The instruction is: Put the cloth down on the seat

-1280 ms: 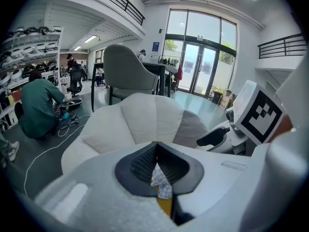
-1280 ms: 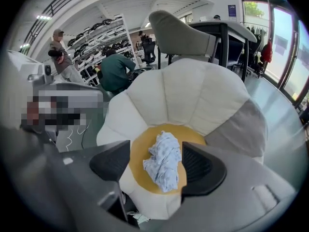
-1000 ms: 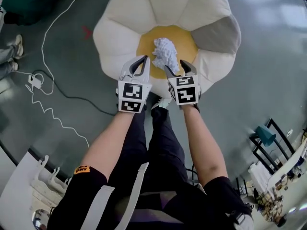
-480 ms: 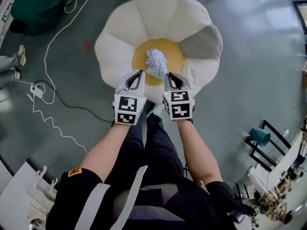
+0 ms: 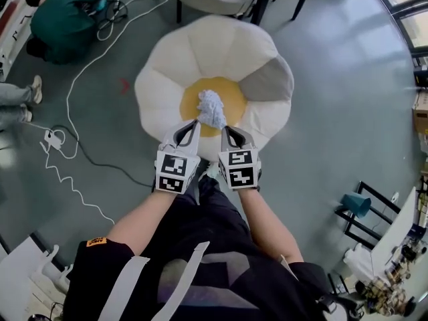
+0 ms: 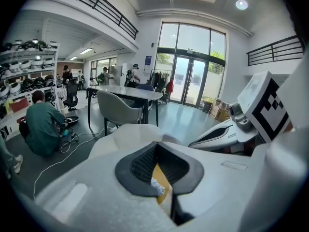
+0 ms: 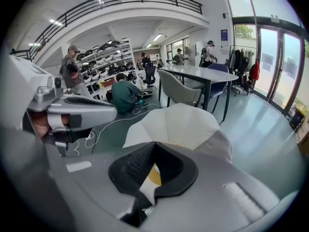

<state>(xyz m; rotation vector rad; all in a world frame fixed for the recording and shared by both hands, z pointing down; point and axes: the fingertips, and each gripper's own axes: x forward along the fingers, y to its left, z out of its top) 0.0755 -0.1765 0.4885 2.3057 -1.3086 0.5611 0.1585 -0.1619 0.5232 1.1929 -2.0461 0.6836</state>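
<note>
Two tools side by side over the near edge of the flower-shaped seat [image 5: 200,45]. At far left, crouched person in green [image 5: 63,19] and white cable [image 5: 51,138] trailing across the grey floor [image 5: 348,99]. Then the left tool [image 5: 193,124], clenched with tips together on nothing; just beyond and between the pair, crumpled pale cloth [image 5: 210,108] lying loose on the seat's yellow centre [image 5: 234,92]; lastly the right tool [image 5: 225,130], jaws only just closing, now clenched with nothing between them.
</note>
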